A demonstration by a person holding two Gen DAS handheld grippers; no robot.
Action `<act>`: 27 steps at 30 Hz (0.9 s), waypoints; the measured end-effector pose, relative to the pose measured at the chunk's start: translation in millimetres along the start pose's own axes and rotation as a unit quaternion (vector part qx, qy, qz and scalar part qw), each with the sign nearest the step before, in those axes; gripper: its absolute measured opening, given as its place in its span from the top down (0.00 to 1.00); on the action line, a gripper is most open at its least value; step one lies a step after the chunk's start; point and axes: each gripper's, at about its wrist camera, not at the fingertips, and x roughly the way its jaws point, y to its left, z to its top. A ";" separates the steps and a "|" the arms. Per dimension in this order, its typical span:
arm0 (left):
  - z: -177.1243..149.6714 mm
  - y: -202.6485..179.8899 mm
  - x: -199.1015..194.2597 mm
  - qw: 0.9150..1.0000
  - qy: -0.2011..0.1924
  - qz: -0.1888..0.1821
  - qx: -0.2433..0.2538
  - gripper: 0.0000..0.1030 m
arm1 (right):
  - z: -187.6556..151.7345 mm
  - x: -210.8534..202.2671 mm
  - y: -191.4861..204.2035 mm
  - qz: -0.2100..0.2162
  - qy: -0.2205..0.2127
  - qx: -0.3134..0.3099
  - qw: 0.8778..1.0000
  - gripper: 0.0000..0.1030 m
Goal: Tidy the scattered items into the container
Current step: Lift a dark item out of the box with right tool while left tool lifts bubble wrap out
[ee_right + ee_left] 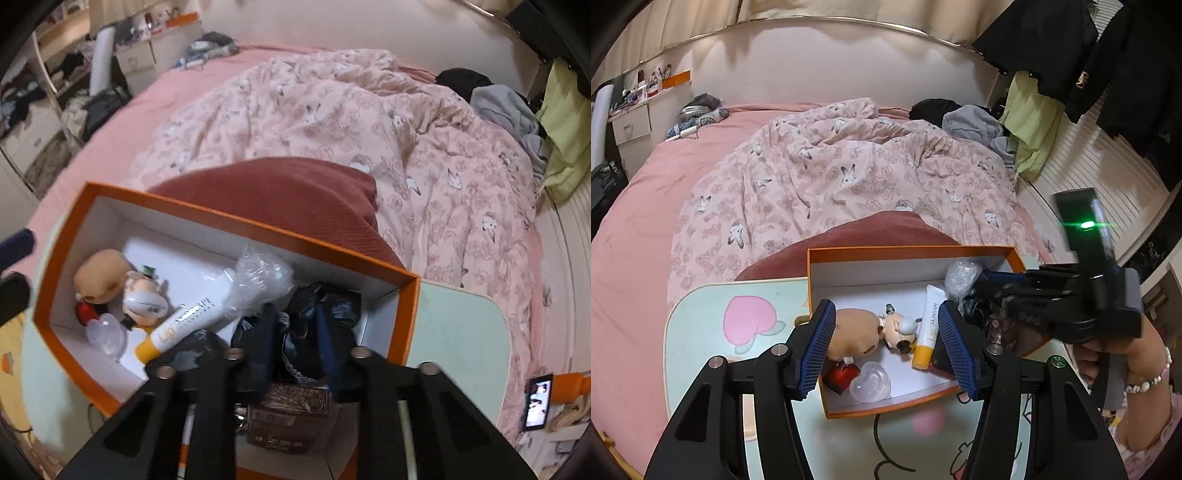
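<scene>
Hovering at the lower centre of the left wrist view, the left claw (886,347) is standing half open, gripping nothing, over the orange box (908,252) sitting on the pale green bench (701,332). The plush toy (857,332), figurine (899,328), tube (929,332) and clear heart (870,382) are lying inside. The right claw (295,332) is reaching into the box's right end, looking narrow around a dark bag (325,302); whether it is gripping it cannot be told.
</scene>
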 end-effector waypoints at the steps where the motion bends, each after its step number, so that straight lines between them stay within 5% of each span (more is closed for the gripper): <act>1: 0.7 0.5 1.1 1.000 0.001 -0.002 -0.002 0.43 | -0.1 -8.5 -1.8 0.006 -0.014 0.007 1.000 0.98; 13: 12.4 -28.0 39.4 0.998 0.058 -0.018 0.009 0.43 | -44.3 -103.5 -9.0 0.111 -0.130 0.039 0.984 0.98; 21: 23.4 -65.8 66.7 0.997 0.055 -0.032 0.036 0.43 | -124.7 -85.4 16.3 0.162 -0.084 0.030 0.983 0.98; 27: 25.9 -83.4 102.8 0.995 0.080 0.017 0.063 0.43 | -149.0 -52.3 24.8 0.195 -0.065 0.055 0.977 0.95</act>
